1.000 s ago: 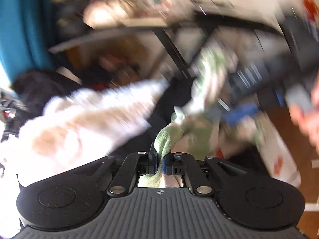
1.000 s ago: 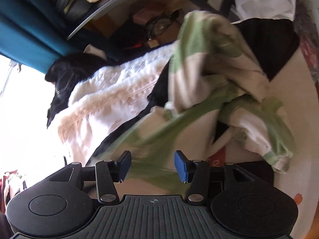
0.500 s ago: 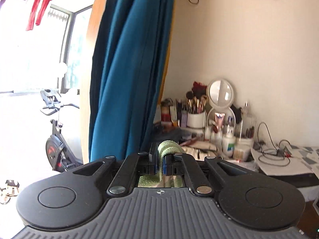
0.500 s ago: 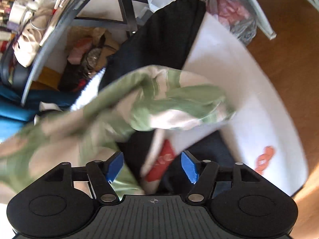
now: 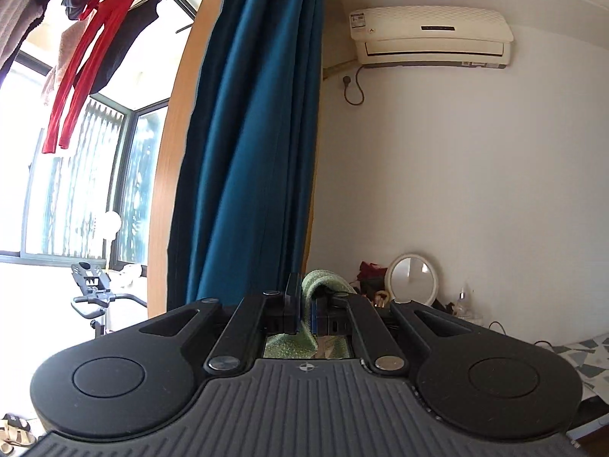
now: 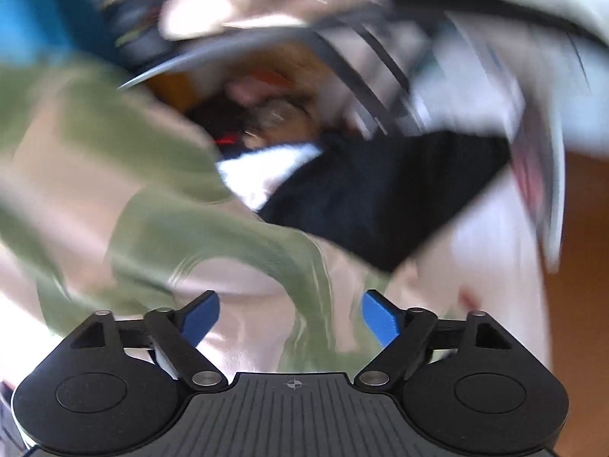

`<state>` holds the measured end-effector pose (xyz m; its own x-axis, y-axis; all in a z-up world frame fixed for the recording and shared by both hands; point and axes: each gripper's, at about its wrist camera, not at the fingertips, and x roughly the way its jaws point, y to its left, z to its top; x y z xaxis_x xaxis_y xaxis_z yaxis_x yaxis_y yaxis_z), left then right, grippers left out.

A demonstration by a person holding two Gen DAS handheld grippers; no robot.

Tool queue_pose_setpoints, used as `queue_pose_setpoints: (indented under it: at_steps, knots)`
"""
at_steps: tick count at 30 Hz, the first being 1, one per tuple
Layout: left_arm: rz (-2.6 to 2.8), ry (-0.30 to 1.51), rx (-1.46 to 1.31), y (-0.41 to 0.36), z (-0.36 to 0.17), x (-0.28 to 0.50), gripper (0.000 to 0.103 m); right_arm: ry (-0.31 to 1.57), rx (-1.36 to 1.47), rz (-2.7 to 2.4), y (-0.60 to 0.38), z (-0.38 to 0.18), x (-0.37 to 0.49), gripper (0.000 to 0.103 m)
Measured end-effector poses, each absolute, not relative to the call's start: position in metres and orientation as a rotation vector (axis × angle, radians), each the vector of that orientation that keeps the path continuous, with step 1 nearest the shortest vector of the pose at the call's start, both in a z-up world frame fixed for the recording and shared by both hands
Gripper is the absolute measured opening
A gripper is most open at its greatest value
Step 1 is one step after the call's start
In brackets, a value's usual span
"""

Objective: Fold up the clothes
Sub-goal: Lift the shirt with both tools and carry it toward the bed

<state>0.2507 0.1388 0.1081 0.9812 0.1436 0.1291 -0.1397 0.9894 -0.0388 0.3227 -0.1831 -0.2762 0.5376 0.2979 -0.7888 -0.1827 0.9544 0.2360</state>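
A blue curtain (image 5: pixel 247 133) hung ahead of the left tool (image 5: pixel 304 310), which was clenched on a fold of the green and cream garment (image 6: pixel 160 205). The garment spread, blurred, ahead of the right tool (image 6: pixel 291 316), whose fingers stood released, wide apart.

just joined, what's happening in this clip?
A person is working a green-and-cream garment with two handheld grippers. The left gripper is shut on a fold of it, raised so its camera faces the blue curtain and wall. The right gripper is open, its blue fingers spread over the hanging cloth, gripping nothing. The right view is motion-blurred. No fold is made yet.
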Motion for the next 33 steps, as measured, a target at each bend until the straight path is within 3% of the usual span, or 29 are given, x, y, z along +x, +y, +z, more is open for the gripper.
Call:
queue_pose_setpoints:
  at_steps: [2, 3, 9, 15, 16, 17, 18, 19, 20, 27, 33]
  knots:
    - [0.145, -0.158, -0.038, 0.137, 0.116, 0.246, 0.005, 0.889, 0.025, 0.365, -0.167, -0.27, 0.303, 0.101]
    - [0.147, -0.171, -0.042, 0.137, 0.12, 0.244, 0.005, 0.86, -0.011, 0.395, -0.16, -0.268, 0.295, 0.102]
    - [0.155, -0.249, -0.067, 0.132, 0.144, 0.23, 0.005, 0.796, -0.124, 0.49, -0.119, -0.276, 0.28, 0.102]
    - [0.216, -0.261, -0.099, 0.144, 0.148, 0.223, 0.005, 0.884, -0.061, 0.344, -0.115, -0.303, 0.324, 0.1]
    - [0.236, -0.251, -0.106, 0.149, 0.145, 0.223, 0.005, 0.898, -0.033, 0.346, -0.119, -0.303, 0.332, 0.087]
    - [0.256, -0.24, -0.113, 0.154, 0.142, 0.223, 0.005, 0.91, -0.002, 0.365, -0.124, -0.299, 0.34, 0.057]
    - [0.276, -0.23, -0.119, 0.159, 0.139, 0.223, 0.005, 0.922, 0.029, 0.381, -0.129, -0.295, 0.348, 0.043]
    - [0.295, -0.219, -0.126, 0.164, 0.136, 0.224, 0.005, 0.927, 0.057, 0.369, -0.132, -0.288, 0.357, 0.02]
    - [0.315, -0.209, -0.133, 0.169, 0.133, 0.224, 0.005, 0.919, 0.111, 0.326, -0.139, -0.276, 0.367, 0.008]
    - [0.454, -0.135, -0.179, 0.204, 0.112, 0.225, 0.005, 0.693, 0.587, 0.145, -0.241, -0.166, 0.391, 0.007]
    - [0.438, 0.143, -0.276, 0.219, 0.034, 0.256, 0.005, 0.387, 0.722, 0.087, -0.328, -0.066, 0.368, 0.007]
